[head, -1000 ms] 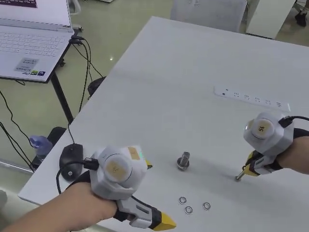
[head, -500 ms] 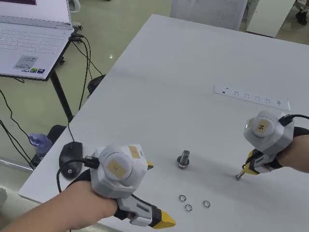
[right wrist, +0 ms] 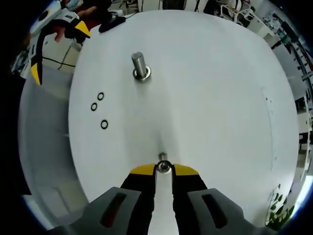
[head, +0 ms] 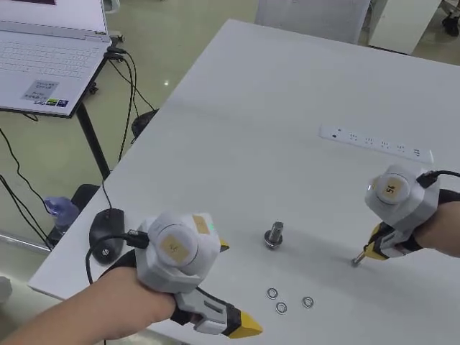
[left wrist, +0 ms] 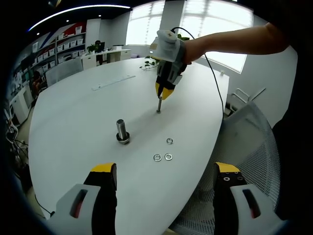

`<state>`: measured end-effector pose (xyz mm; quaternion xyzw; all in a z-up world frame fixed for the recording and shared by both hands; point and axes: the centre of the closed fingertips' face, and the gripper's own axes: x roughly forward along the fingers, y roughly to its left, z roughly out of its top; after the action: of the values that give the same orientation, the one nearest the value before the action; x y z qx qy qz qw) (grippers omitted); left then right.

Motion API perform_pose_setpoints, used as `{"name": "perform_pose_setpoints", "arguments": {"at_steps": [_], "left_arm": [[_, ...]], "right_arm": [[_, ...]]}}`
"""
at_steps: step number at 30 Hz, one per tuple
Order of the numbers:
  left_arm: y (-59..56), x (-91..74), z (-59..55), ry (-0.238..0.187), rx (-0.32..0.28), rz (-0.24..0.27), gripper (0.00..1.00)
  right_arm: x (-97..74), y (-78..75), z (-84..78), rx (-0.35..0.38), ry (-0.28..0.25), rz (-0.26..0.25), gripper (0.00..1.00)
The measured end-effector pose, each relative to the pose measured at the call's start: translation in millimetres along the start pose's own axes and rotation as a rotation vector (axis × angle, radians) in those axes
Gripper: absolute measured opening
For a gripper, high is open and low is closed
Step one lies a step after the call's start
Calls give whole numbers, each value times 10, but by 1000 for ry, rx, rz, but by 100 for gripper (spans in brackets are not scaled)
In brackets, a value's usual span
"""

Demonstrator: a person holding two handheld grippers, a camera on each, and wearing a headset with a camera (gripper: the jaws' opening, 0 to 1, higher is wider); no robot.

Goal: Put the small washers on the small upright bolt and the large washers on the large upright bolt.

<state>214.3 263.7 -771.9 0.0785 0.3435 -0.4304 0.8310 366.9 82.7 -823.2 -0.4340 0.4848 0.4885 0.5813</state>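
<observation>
A large steel bolt (head: 273, 236) (left wrist: 122, 132) (right wrist: 140, 66) stands upright on the white table (head: 287, 122). Three small washers (head: 281, 307) (left wrist: 168, 156) (right wrist: 94, 106) lie flat in a loose cluster in front of it. My right gripper (head: 368, 253) (right wrist: 164, 169) is shut on a thin small bolt (head: 357, 259) (left wrist: 159, 104) (right wrist: 164, 167), whose lower end touches the table right of the large bolt. My left gripper (head: 233, 287) (left wrist: 165, 170) is open at the near edge, left of the washers, holding nothing.
A white power strip (head: 375, 144) lies at the back right of the table. Left of the table are a laptop (head: 47, 57) on a stand, hanging cables (head: 129, 93), and a black mouse (head: 106, 233) at the table's near left corner.
</observation>
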Motion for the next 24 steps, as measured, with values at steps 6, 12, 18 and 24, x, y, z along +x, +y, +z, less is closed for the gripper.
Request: {"name": "perform_pose_setpoints", "arguments": {"at_steps": [6,12,18,24], "left_arm": [[2,-22,3,-3,-3,5,81],[-17,-25,32,-7,6,6,82],[-30,-32,65,-13,17,12,82],[-4,-60,92,-25,21,30,82]], "right_arm": [[90,-3,-13,6,3,7,13],[112,108,19,0,7,15,13],[166,151,14,6,7,15,13],[239,158,9,20,3,18,13]]}}
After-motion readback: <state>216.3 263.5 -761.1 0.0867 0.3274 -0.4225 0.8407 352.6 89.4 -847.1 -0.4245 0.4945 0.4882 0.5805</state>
